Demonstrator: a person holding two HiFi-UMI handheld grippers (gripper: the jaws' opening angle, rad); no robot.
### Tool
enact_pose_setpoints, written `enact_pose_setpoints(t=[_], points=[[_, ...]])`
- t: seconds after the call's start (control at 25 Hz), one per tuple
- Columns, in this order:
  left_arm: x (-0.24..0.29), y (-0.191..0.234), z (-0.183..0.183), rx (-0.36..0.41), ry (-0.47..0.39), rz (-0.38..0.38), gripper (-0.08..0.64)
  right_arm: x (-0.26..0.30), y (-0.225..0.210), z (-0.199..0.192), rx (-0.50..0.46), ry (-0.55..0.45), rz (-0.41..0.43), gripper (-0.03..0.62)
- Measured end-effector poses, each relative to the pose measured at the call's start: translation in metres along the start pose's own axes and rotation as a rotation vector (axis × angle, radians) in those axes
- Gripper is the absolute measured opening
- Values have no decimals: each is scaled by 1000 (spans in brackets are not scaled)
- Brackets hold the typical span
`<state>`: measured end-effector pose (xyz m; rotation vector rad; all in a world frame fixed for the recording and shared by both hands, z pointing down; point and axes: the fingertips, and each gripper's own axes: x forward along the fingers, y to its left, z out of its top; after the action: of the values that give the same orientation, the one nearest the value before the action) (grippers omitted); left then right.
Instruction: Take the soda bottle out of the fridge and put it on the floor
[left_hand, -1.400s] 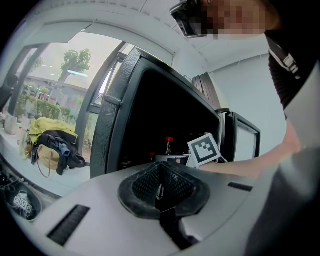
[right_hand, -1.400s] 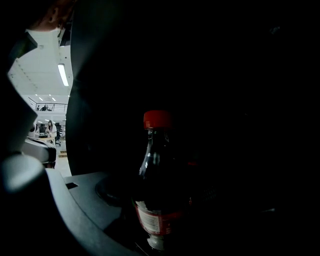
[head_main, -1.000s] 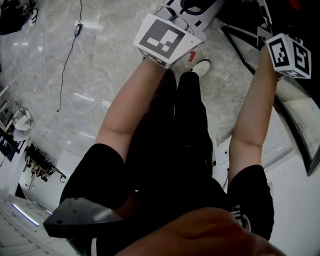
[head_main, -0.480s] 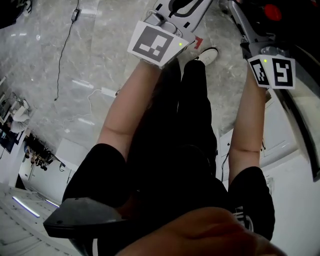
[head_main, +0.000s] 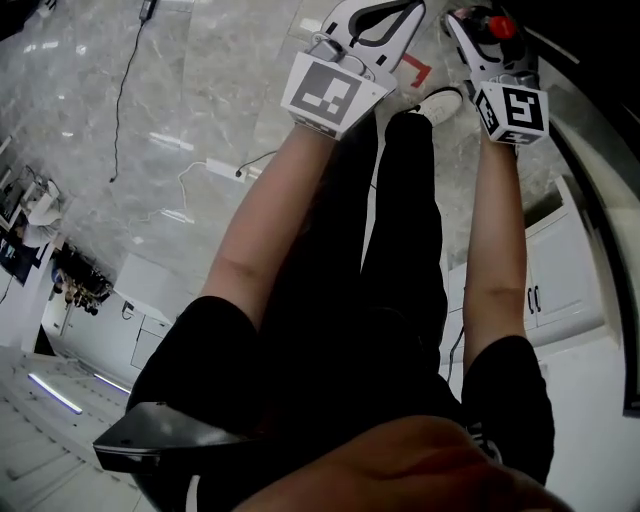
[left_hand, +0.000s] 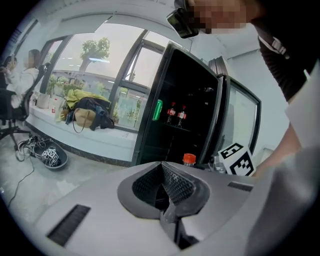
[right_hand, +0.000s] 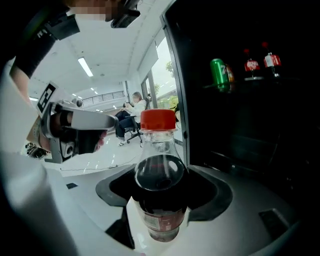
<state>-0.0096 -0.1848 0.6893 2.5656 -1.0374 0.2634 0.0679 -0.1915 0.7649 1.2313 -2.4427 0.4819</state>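
- Cannot see soda bottle base, sunk between right gripper jaws, lower centre.
- Cannot read labels on shelf bottles, upper right: too small.

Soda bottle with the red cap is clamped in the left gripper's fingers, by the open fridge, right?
No: the right gripper clamps the red-capped soda bottle, as the right gripper view shows; the left gripper is shut on nothing. The fridge does stand open.
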Motion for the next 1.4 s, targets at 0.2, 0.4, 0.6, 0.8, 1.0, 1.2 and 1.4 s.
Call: enact_pose_setpoints(t=[0.2,0.4,0.6,0.8,1.0,1.2,1.4], points=[[15,13,-69,-36,86,-11,5,37,-10,-92,31,125,-15,319],[30,24,-123,-38,166,-23,5,63,-17,-169,24,236,-5,319],[36,36,-155,-48,202,-29,5,81,-20,-220,31,293,5,319],[34,42,-181,-77,242,-19,5,92,-22,-249,32,331,16,319],[33,42,-195,-90,261,-29,5,101,-26,-249,34,316,10,319],[39,44,-219,-98,289,-38,5,112,-27,-276,19,342,21,319],[41,50,-242,-95,301,-50,5,130,-25,-311,12,363,19,319]])
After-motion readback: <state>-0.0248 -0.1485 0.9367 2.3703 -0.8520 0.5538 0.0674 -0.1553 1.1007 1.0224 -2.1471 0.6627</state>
